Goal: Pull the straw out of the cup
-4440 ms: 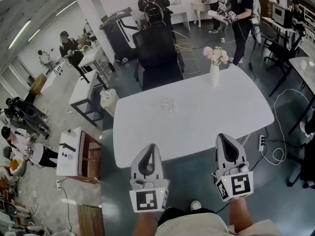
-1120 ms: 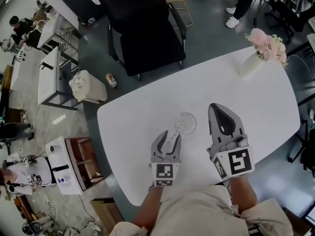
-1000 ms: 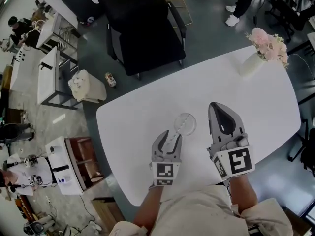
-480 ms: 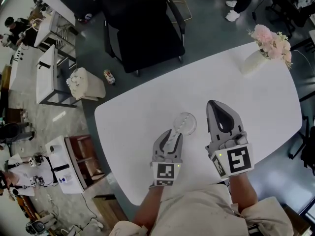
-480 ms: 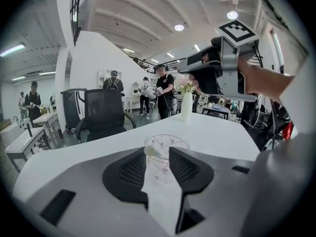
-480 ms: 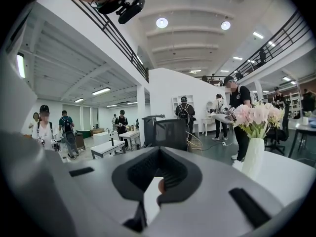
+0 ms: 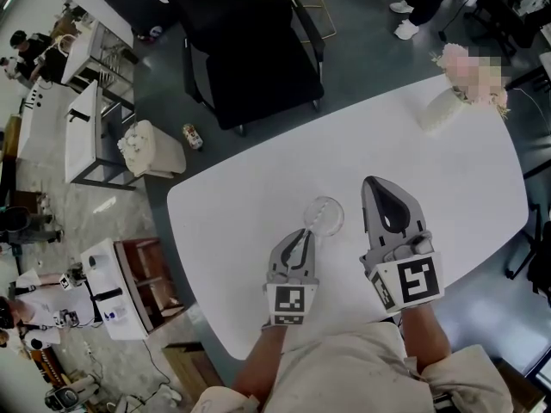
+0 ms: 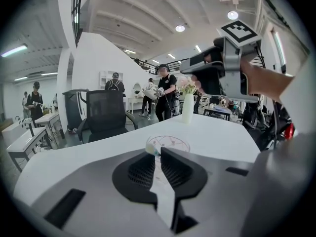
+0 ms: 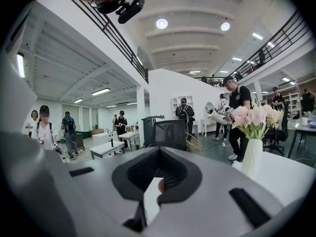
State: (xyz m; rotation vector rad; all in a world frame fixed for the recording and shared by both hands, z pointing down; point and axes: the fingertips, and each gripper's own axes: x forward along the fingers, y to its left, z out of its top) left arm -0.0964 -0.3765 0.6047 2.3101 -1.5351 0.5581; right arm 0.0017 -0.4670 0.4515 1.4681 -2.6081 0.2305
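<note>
Clear plastic: one cup (image 7: 325,216) stands on the one table (image 7: 250,188), its one straw (image 8: 151,149) leaning towards the left gripper (image 8: 157,154), whose jaws have just been closing and pinch the straw's tip. Held so near the end, it may slip, or a slanted pull may topple the cup. The right gripper (image 7: 380,186), second of two, hovers beside with jaws together, empty
</note>
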